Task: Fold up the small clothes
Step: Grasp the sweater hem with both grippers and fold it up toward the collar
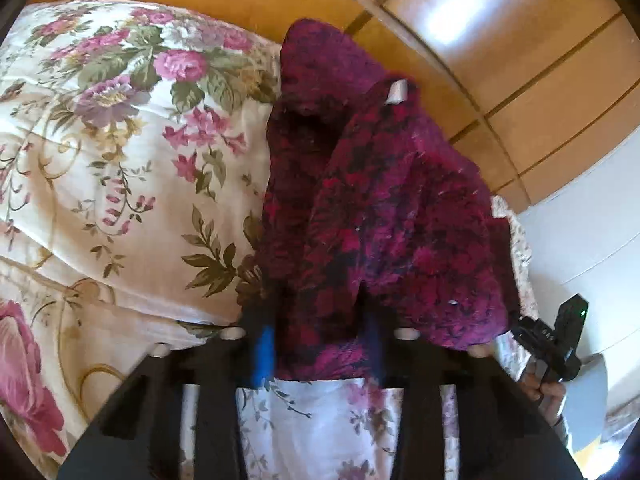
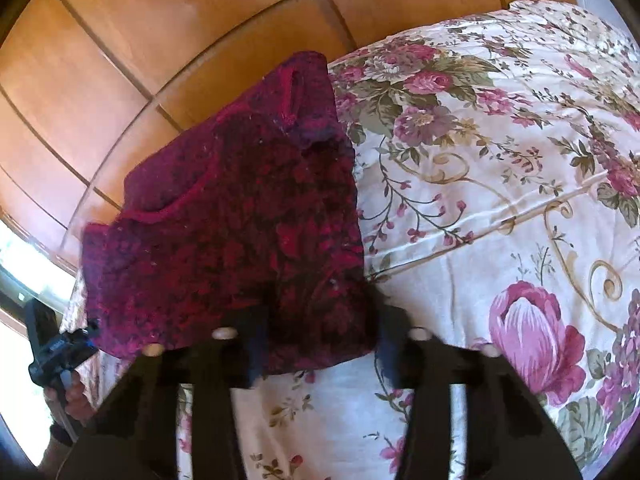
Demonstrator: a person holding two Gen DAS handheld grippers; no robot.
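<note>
A small magenta-and-black knitted sweater (image 1: 384, 216) hangs lifted above the floral bedspread (image 1: 120, 160). A white label (image 1: 396, 92) shows at its neck. My left gripper (image 1: 320, 344) is shut on the sweater's lower edge, cloth bunched between the fingers. In the right wrist view the same sweater (image 2: 224, 232) hangs from my right gripper (image 2: 320, 344), which is shut on another part of its edge. Each gripper shows at the edge of the other's view: the right one (image 1: 552, 340) and the left one (image 2: 56, 352).
The floral bedspread (image 2: 500, 184) covers the bed below and beside the sweater. A wooden panelled headboard or wall (image 1: 480, 40) stands behind it. A white wall or surface (image 1: 580, 220) lies to the right in the left wrist view.
</note>
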